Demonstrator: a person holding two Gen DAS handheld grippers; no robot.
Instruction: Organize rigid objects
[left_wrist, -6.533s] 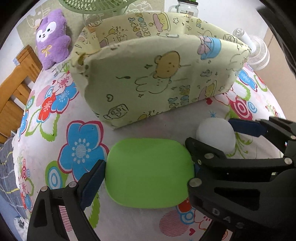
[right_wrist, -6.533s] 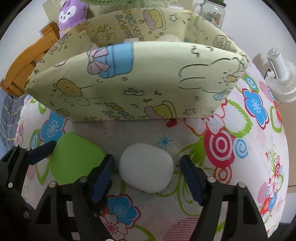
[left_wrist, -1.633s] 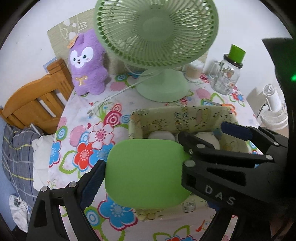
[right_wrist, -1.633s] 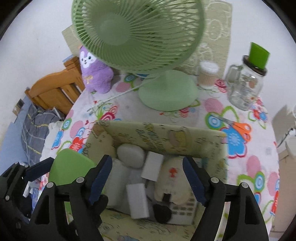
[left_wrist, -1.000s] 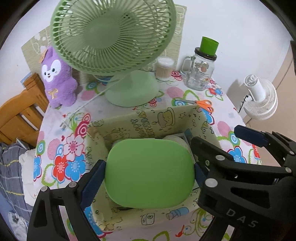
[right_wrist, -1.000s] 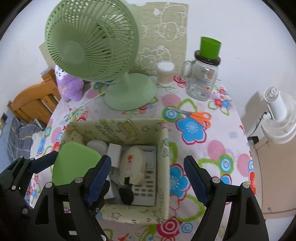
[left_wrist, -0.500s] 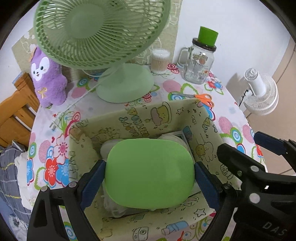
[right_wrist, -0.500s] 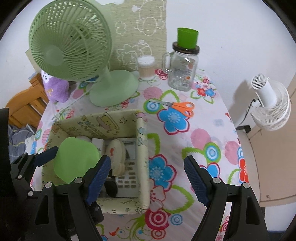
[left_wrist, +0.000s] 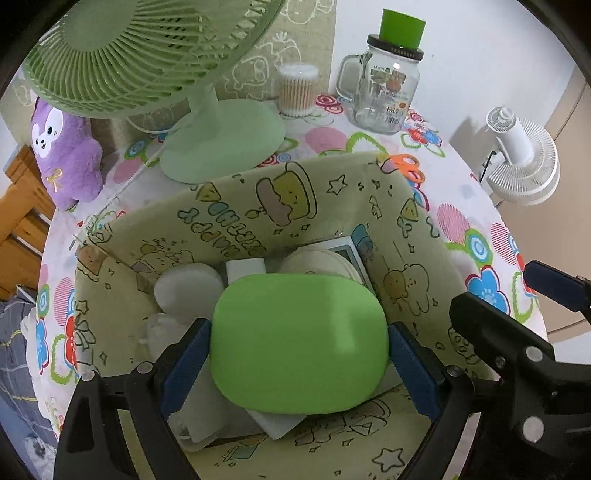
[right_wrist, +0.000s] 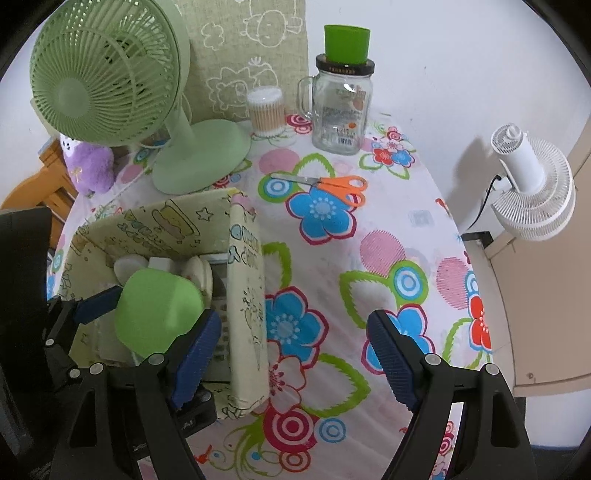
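Note:
My left gripper (left_wrist: 299, 354) is shut on a flat rounded green object (left_wrist: 299, 343) and holds it inside the cream cartoon-print fabric box (left_wrist: 236, 218), just above its contents. The box holds a white oval object (left_wrist: 186, 286), a small white block (left_wrist: 245, 269), a cream rounded object (left_wrist: 317, 260) and a grey keypad device (right_wrist: 221, 295). My right gripper (right_wrist: 295, 358) is open and empty, above the floral tablecloth to the right of the box (right_wrist: 245, 295). The green object (right_wrist: 159, 314) and the left gripper also show in the right wrist view.
A green desk fan (right_wrist: 110, 81), a cotton-swab jar (right_wrist: 266, 110) and a glass mug jar with a green cup on top (right_wrist: 343, 96) stand at the back. Orange scissors (right_wrist: 332, 184) lie behind the box. A purple plush (left_wrist: 62, 158) sits at the left, a white clip fan (right_wrist: 532, 184) at the right.
My left gripper has lowered the green object deeper into the box. My right gripper has moved right, away from the box, and stays open.

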